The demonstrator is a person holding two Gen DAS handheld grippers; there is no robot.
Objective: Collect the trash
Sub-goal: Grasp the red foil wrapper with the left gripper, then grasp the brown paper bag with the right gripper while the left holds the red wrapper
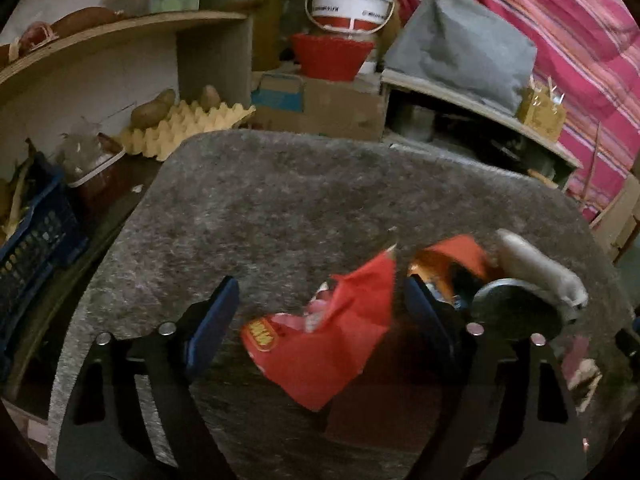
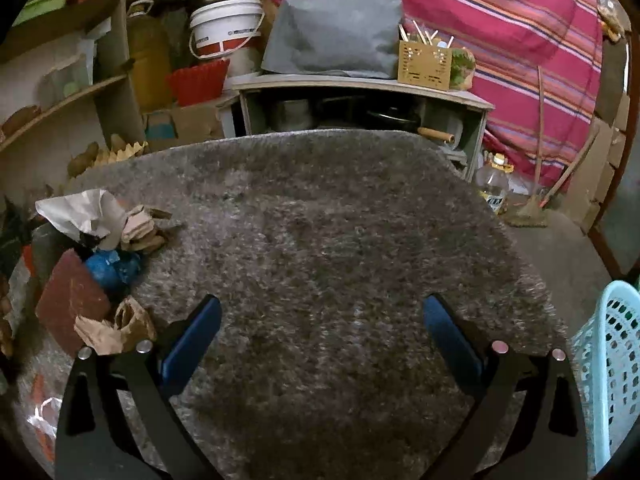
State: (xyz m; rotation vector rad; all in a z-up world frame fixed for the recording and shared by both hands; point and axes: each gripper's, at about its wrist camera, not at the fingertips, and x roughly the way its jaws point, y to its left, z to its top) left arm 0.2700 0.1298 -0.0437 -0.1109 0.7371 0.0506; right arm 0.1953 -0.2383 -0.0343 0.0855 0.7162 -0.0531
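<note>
left gripper (image 1: 318, 312) hangs over the grey rug (image 1: 304, 200), fingers wide apart, nothing clamped. red wrapper (image 1: 328, 336) lies crumpled between the two blue pads, nearer the right pad (image 1: 424, 316) than the left one; can't tell if it touches either. just past the right pad sits an orange wrapper (image 1: 452, 260), blurred, and beside that a grey metal thing w/ a round disc (image 1: 516, 304), too smeared to name. beyond the rug's far edge: egg tray (image 1: 180, 128) w/ potatoes on it, cardboard box (image 1: 320, 104), red basket (image 1: 332, 56) w/ a white bucket (image 1: 352, 0) above it.

right gripper (image 2: 322, 336) also over the rug (image 2: 320, 220), fingers spread apart and empty; only bare pile between the pads. trash heap lies at the rug's left edge, well left of the left pad (image 2: 188, 344): white paper (image 2: 80, 212), blue ball-like wad (image 2: 112, 268), dark red flat piece (image 2: 68, 300), brown paper scraps (image 2: 116, 324) just beside that finger's base. light blue basket (image 2: 612, 360) at the rug's right edge, outside the right finger.
</note>
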